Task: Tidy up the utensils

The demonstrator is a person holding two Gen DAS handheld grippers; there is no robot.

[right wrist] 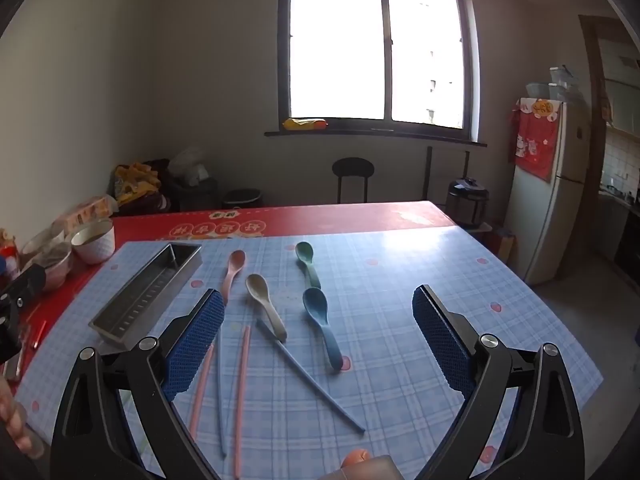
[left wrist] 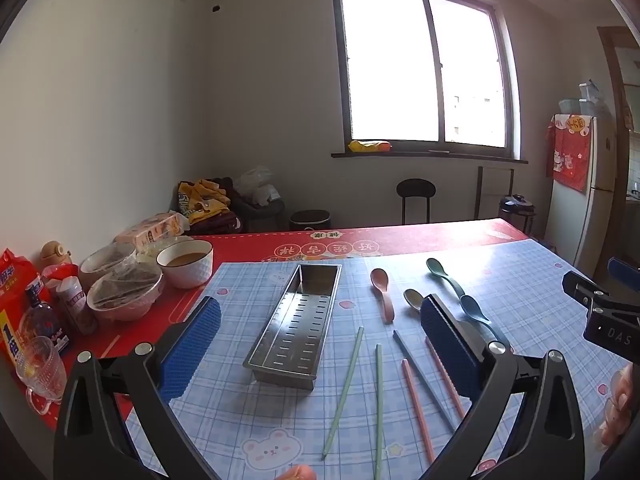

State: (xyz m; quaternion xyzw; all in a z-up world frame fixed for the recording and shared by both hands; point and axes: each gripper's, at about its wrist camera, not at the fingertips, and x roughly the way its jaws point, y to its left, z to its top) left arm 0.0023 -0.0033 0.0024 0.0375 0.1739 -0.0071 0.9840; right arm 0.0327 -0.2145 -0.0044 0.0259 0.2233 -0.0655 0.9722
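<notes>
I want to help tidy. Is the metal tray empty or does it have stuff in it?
Empty. The tray's slotted bottom shows bare all along, and the spoons and chopsticks lie on the tablecloth beside it.

Left gripper (left wrist: 320,332): jaws spread wide, nothing between, tilted slightly downward. Right gripper (right wrist: 318,328): likewise wide apart, empty, angled downward beside it.

Your left gripper (left wrist: 320,348) and right gripper (right wrist: 318,340): black arms, silver screws, blue dimpled pads (left wrist: 191,344); "DAS" lettering on one

A bright window (left wrist: 424,72) lights white walls, a black stool (left wrist: 415,196) and a fridge (left wrist: 580,184).
</notes>
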